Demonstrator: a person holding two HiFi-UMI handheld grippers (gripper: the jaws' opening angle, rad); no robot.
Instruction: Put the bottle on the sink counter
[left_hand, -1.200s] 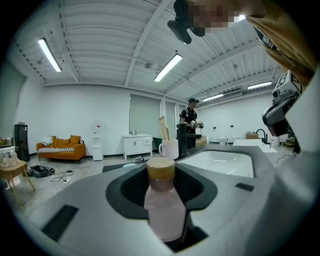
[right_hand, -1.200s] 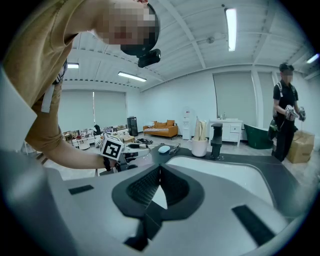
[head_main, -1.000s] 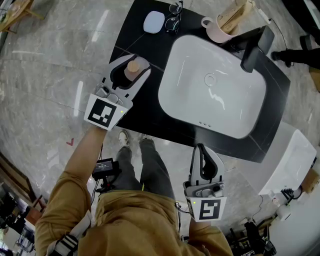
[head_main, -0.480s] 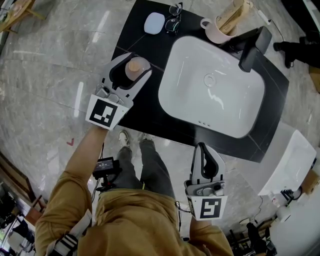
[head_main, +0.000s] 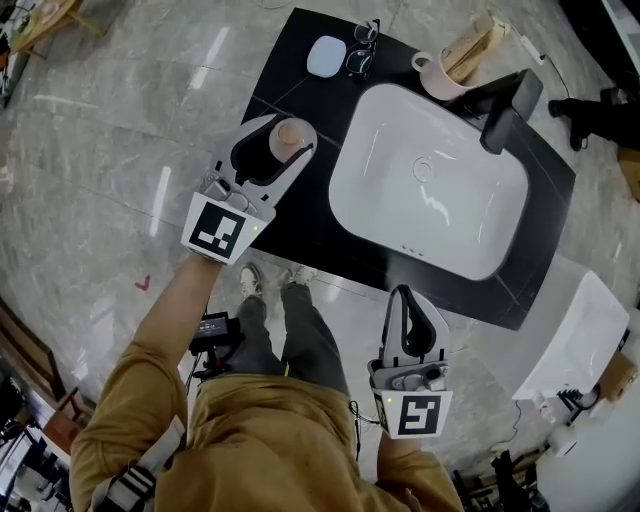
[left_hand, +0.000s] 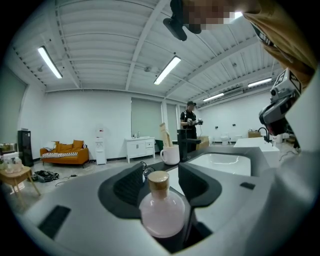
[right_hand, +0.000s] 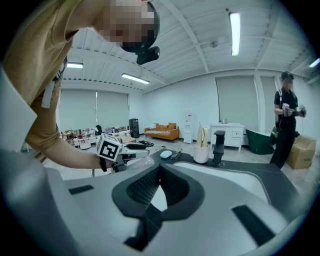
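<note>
A small pink round-bellied bottle (head_main: 292, 134) with a cork stopper stands upright over the left part of the black sink counter (head_main: 300, 215). My left gripper (head_main: 288, 128) reaches in from the counter's left edge with the bottle between its jaws. In the left gripper view the bottle (left_hand: 161, 210) sits deep between the jaws of the left gripper (left_hand: 161, 171). They are closing a little, but the pads do not press on it. My right gripper (head_main: 402, 298) hangs in front of the counter, shut and empty, and its pads (right_hand: 145, 187) meet at the tip.
A white basin (head_main: 440, 200) fills the counter's middle, with a black faucet (head_main: 505, 105) behind it. A pink mug (head_main: 440, 62) holding sticks, a pair of glasses (head_main: 362, 50) and a white oval object (head_main: 327, 55) lie along the back. A person stands across the room (right_hand: 285, 120).
The left gripper's jaws have spread slightly around the bottle. Gripper and bottle have stayed at the counter's left part, and the head view has shifted a little.
</note>
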